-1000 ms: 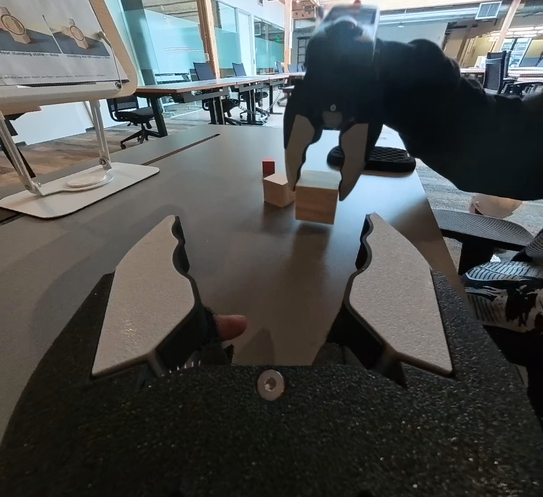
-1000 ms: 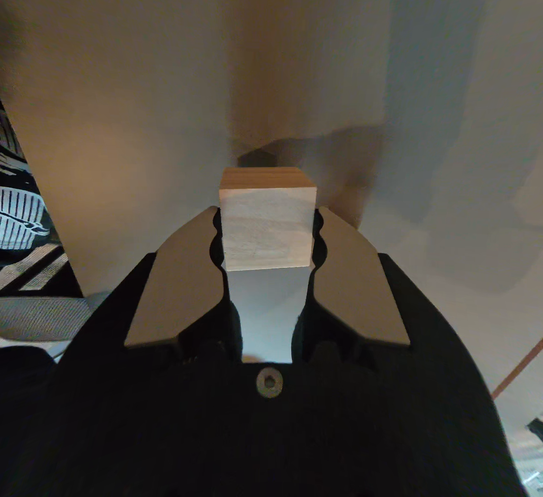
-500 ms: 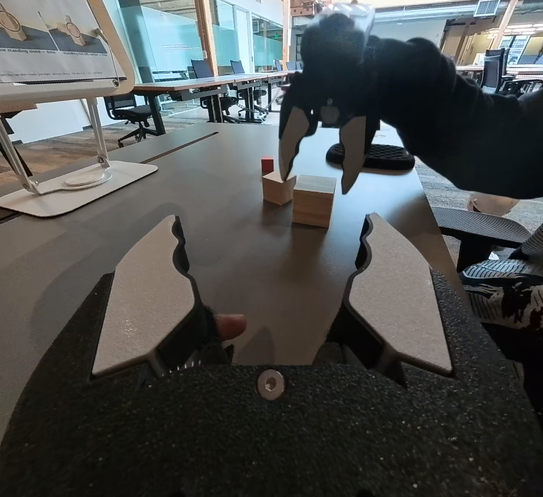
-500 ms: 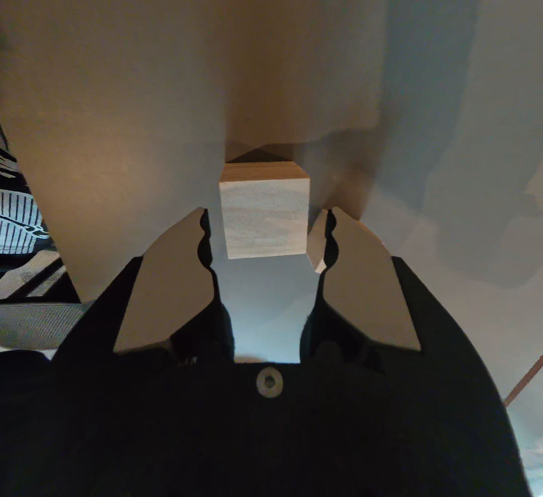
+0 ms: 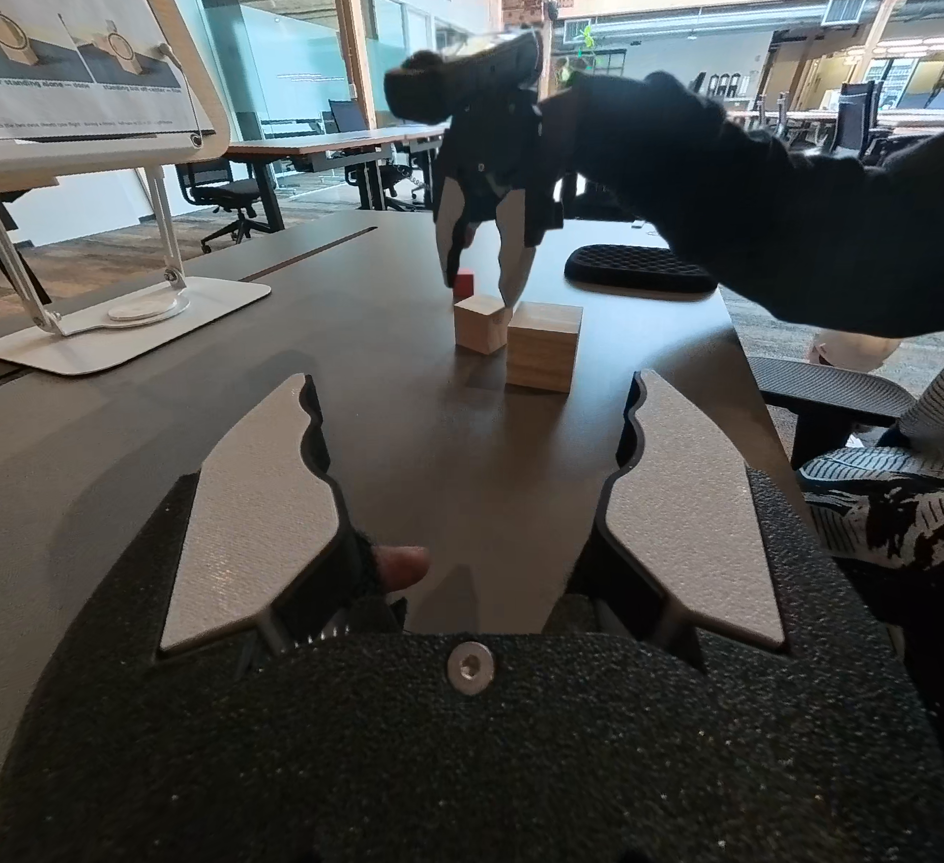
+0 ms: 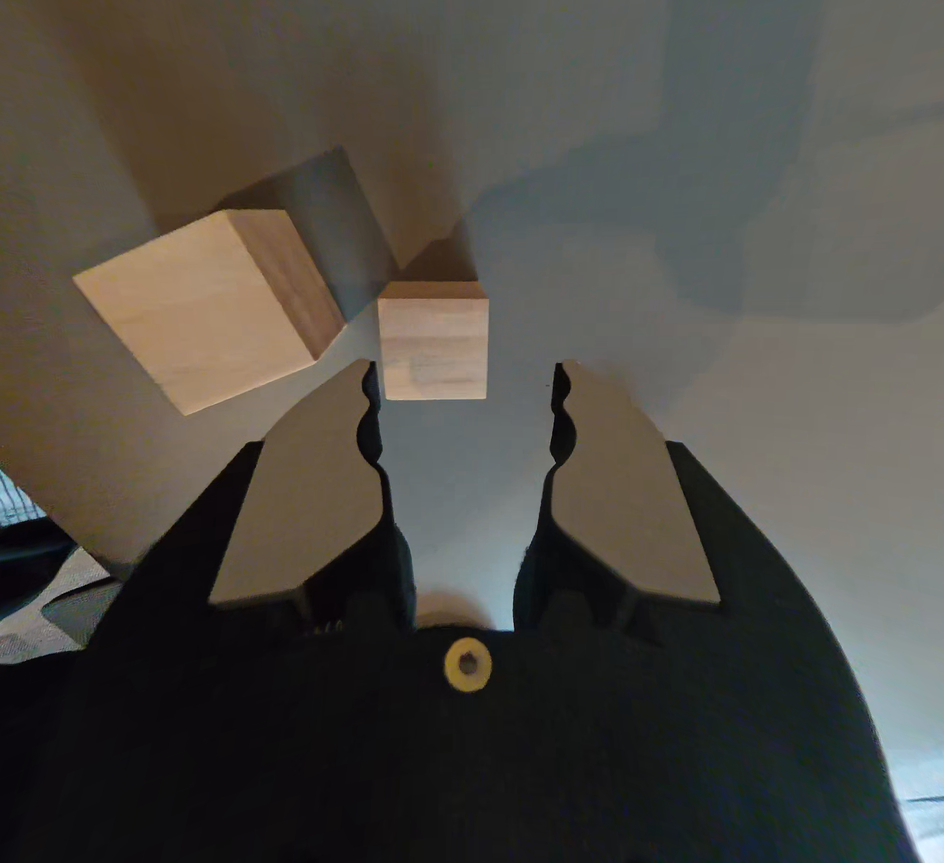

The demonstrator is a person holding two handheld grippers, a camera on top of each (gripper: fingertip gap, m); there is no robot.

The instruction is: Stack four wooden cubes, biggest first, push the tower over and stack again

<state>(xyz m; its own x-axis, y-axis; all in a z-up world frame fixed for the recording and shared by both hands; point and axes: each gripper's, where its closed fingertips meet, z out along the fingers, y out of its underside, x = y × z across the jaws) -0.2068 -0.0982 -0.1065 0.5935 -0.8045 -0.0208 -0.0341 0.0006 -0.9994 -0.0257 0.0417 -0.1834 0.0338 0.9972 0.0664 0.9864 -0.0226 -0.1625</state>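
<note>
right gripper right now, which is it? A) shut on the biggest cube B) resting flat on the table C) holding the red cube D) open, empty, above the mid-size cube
D: the right gripper has its jaws spread with nothing between them, poised over the mid-size cube, while the biggest cube sits free on the table beside it.

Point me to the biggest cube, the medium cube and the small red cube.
biggest cube [image 5: 542,353]: left wrist view, front face.
medium cube [image 6: 433,347]: right wrist view, top face.
small red cube [image 5: 465,285]: left wrist view, front face.
</note>
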